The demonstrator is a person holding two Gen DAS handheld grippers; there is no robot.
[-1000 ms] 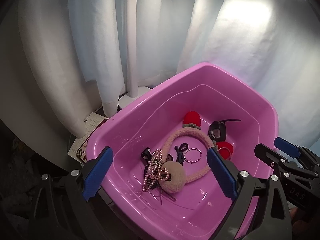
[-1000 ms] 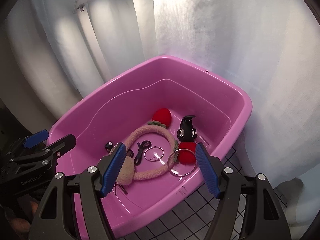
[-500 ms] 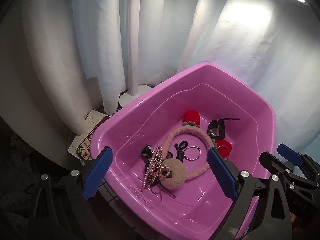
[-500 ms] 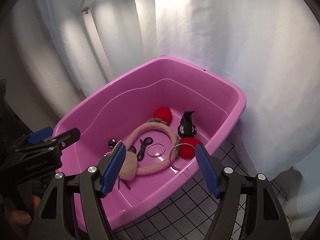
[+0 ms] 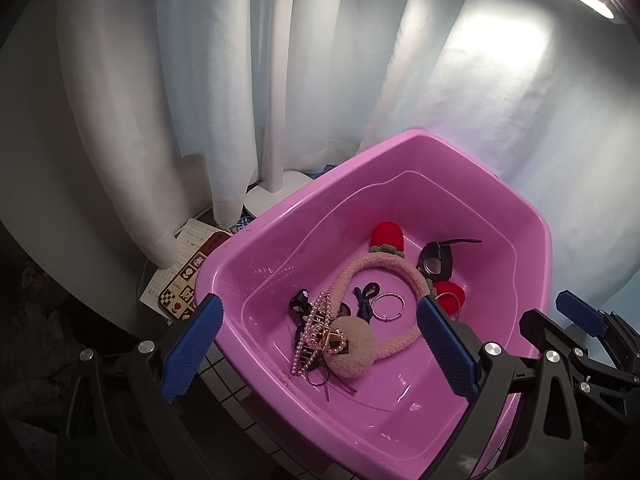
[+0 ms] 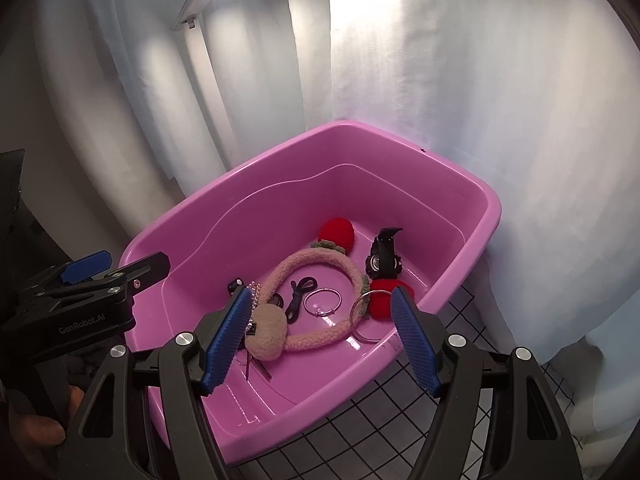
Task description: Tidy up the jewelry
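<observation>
White curtain (image 5: 224, 80), lamp base (image 5: 276, 196), checkered card (image 5: 182, 294)

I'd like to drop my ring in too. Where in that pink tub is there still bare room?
The tub floor is bare along the near wall, below the headband, and across the far-left stretch behind the pearl clip. The middle and right, by the watch, are crowded.

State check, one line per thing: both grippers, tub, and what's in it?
Left gripper: open, empty, above the tub's near side.
Right gripper: open, empty, above the tub.
Tub: upright, no lid.
Headband: lying flat in the tub, pompom end nearest.
Pearl clip: resting against the pompom.
Watch: on its side, strap up.
Small ring: flat, inside the headband's arc.
Large ring: leaning on a red pompom.
</observation>
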